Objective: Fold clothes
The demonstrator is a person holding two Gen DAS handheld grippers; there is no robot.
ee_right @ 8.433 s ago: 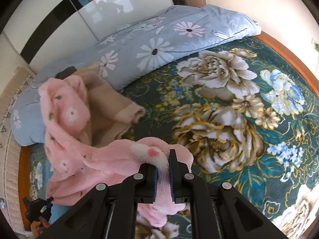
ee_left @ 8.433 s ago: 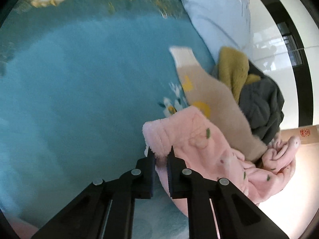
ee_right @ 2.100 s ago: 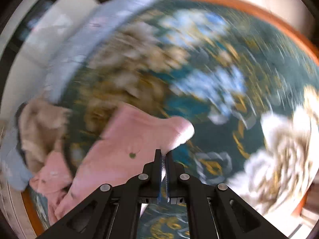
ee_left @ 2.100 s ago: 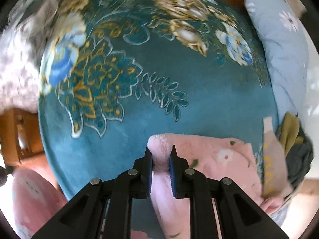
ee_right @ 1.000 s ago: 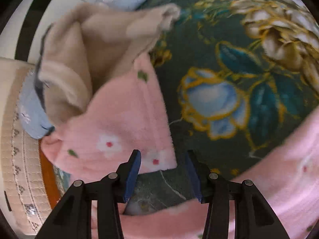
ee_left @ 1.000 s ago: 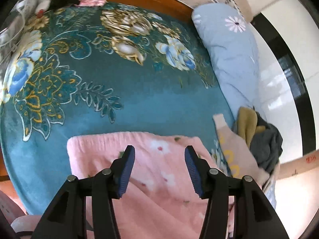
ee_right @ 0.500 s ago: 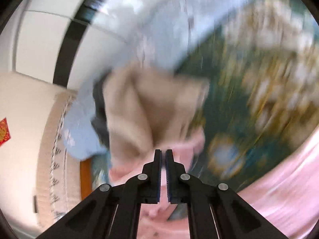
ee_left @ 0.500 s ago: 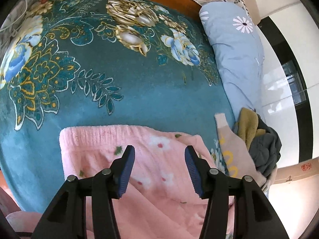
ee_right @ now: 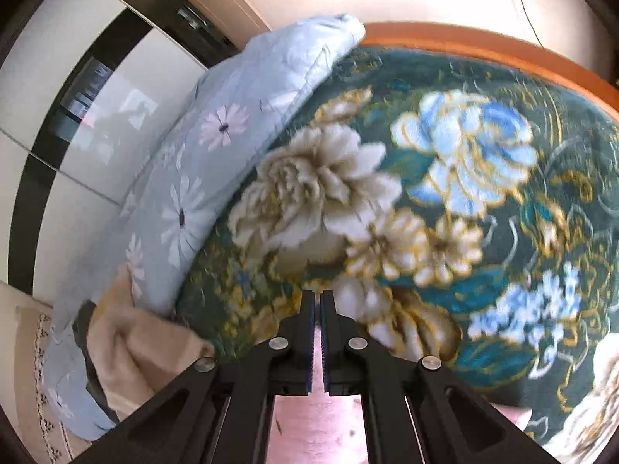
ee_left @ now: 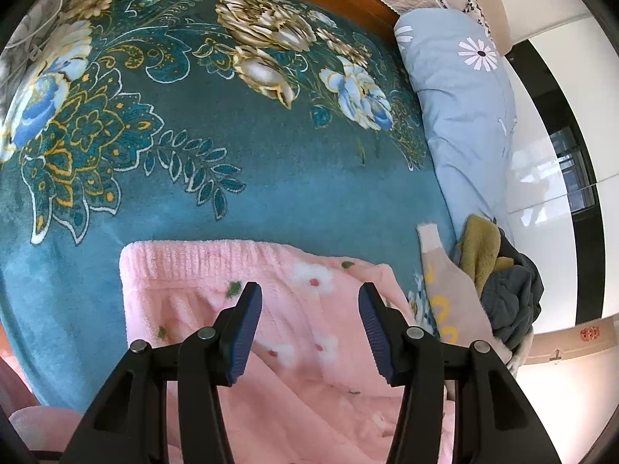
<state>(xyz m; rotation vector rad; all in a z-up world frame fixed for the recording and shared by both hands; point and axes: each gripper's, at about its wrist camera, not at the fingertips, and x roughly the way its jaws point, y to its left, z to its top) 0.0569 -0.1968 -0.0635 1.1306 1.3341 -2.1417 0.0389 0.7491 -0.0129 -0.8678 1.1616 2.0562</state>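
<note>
A fluffy pink garment with small flowers lies spread on the teal flowered blanket, its ribbed hem towards the far side. My left gripper hovers just above it, open, with nothing between its blue pads. In the right wrist view my right gripper is shut, and a thin strip of the pink garment shows between its pads. The rest of that cloth hangs below the fingers, over the blanket.
A light blue daisy quilt runs along the bed's side. By it lie a beige garment, a mustard one and a dark grey one. An orange wooden bed frame borders the far edge.
My right gripper shut on a corner of the pink garment and swung up and across, from the beige pile to over the blanket's flowers. The left gripper stayed open and still.
</note>
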